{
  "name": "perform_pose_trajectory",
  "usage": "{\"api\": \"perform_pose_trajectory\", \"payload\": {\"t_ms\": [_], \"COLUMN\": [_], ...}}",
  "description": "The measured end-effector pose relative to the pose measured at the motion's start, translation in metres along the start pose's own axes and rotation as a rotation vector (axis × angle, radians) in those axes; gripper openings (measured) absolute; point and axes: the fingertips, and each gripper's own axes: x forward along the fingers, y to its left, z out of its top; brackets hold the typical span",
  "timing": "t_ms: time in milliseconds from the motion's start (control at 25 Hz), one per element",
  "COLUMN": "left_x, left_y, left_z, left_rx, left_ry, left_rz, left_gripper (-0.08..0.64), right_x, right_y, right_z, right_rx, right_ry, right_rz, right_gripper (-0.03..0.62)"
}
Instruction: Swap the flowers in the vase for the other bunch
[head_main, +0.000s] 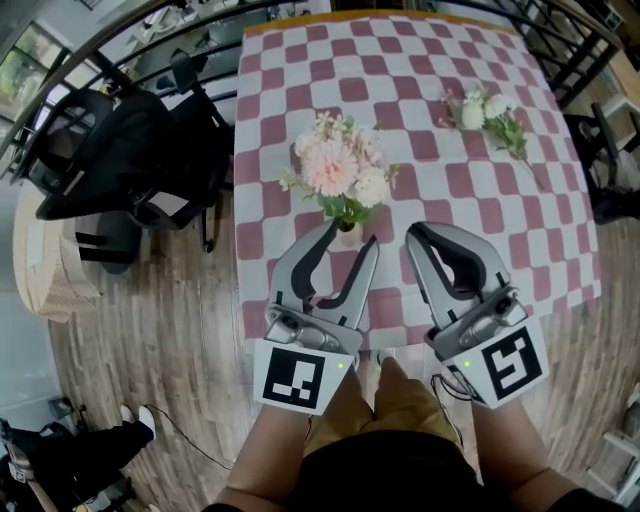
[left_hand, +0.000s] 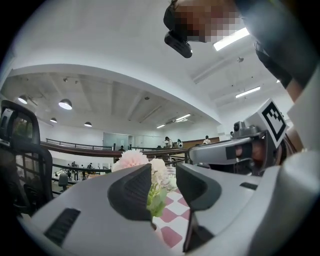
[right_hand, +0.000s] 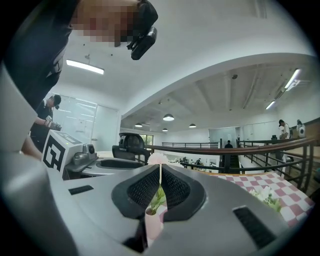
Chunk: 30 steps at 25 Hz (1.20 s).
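Note:
A bunch of pink and cream flowers (head_main: 340, 168) stands in a small pale vase (head_main: 347, 237) on the red-and-white checked table (head_main: 400, 80). The other bunch, white flowers with green stems (head_main: 492, 115), lies flat at the far right of the table. My left gripper (head_main: 351, 234) is open, and the vase shows between its fingertips without either touching it. In the left gripper view the flowers (left_hand: 134, 159) rise just beyond the open left gripper (left_hand: 162, 187). My right gripper (head_main: 415, 233) is shut with nothing in it, just right of the vase. Beyond the shut right gripper (right_hand: 160, 187) the vase (right_hand: 154, 220) peeks out.
Black office chairs (head_main: 110, 160) stand on the wooden floor left of the table. A dark curved railing (head_main: 120, 40) runs behind. The table's near edge (head_main: 300, 335) is right under both grippers. The white bunch (right_hand: 265, 197) lies to the right in the right gripper view.

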Motion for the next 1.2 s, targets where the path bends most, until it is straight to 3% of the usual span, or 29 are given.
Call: {"api": "perform_pose_trajectory", "payload": {"t_ms": [680,840,1200], "left_x": [-0.014,-0.016,-0.017], "left_y": [-0.002,0.003,0.013], "left_z": [0.070,0.089,0.113], "left_rx": [0.056,0.063,0.091], "left_ry": [-0.100,-0.120,-0.144], "left_rz": [-0.039,-0.030,-0.024], "left_gripper": [0.141,0.141,0.130], "right_x": [-0.001,0.003,0.009], "right_y": [0.020,0.023,0.020], "right_z": [0.068,0.091,0.105], "right_rx": [-0.090,-0.103,-0.126], "right_ry": [-0.079,-0.135,-0.132], "right_rz": [-0.011,-0.007,-0.023], "right_gripper": [0.037,0.037,0.037]}}
